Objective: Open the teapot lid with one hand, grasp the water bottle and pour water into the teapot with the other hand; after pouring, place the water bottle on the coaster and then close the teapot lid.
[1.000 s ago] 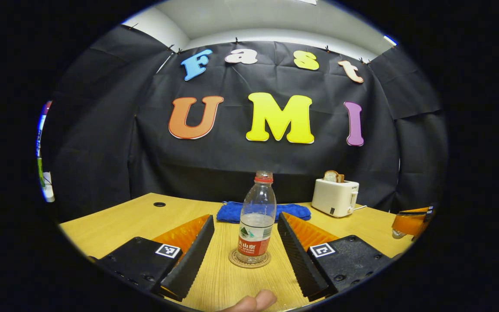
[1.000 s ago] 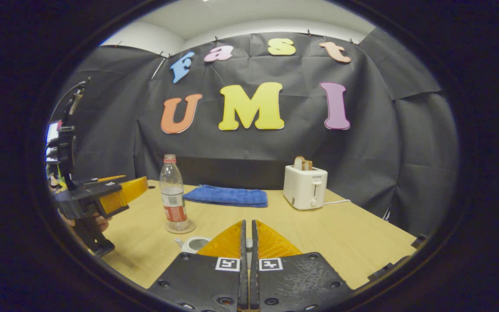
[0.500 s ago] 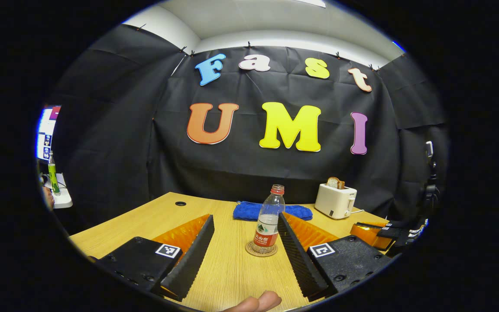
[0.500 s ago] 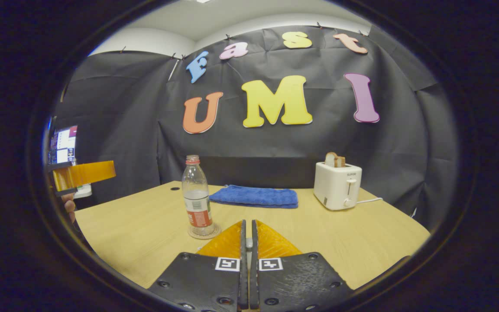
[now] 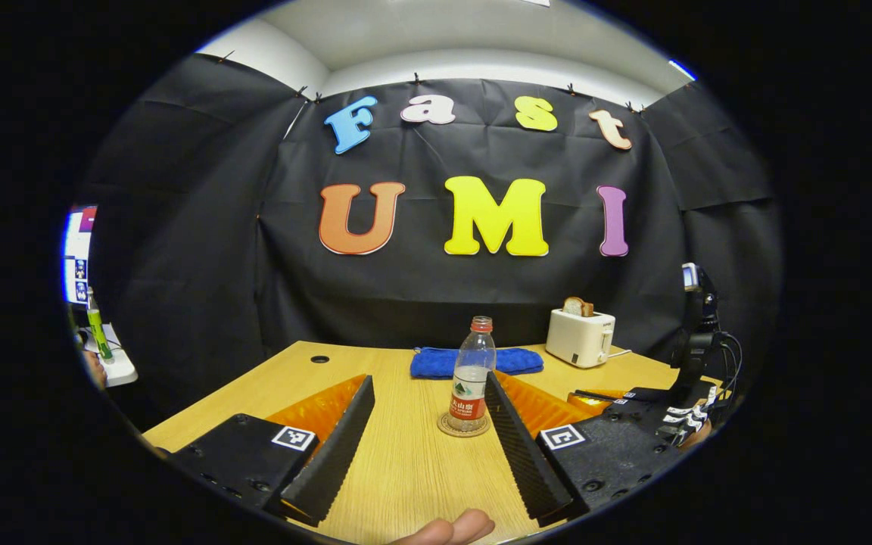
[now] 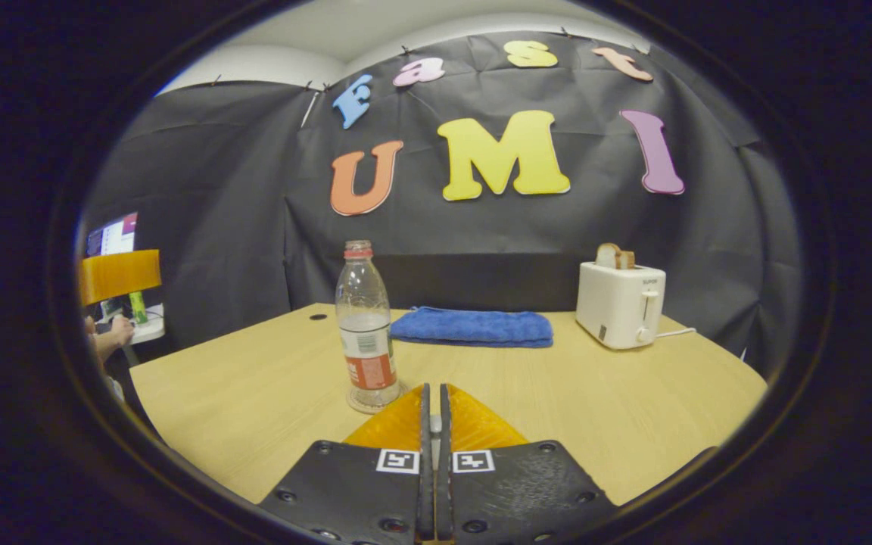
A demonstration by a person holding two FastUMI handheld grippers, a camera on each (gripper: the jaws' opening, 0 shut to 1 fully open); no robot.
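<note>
Jaws apart on left gripper (image 5: pixel 427 412), seemingly together on right gripper (image 6: pixel 433 412); water bottle (image 6: pixel 365 333) fronts towel (image 6: pixel 472 328), toaster (image 6: pixel 620 303) aside.

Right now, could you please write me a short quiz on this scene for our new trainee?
1. True or false: the water bottle stands upright on the coaster.
2. Which lies directly behind the bottle? A. the blue cloth B. the toaster C. a mug
3. Fill in: the left claw is ____, and the right claw is ____.

Key: 1. True. 2. A. 3. open, with nothing between its fingers; shut, its fingers nearly touching.
</note>
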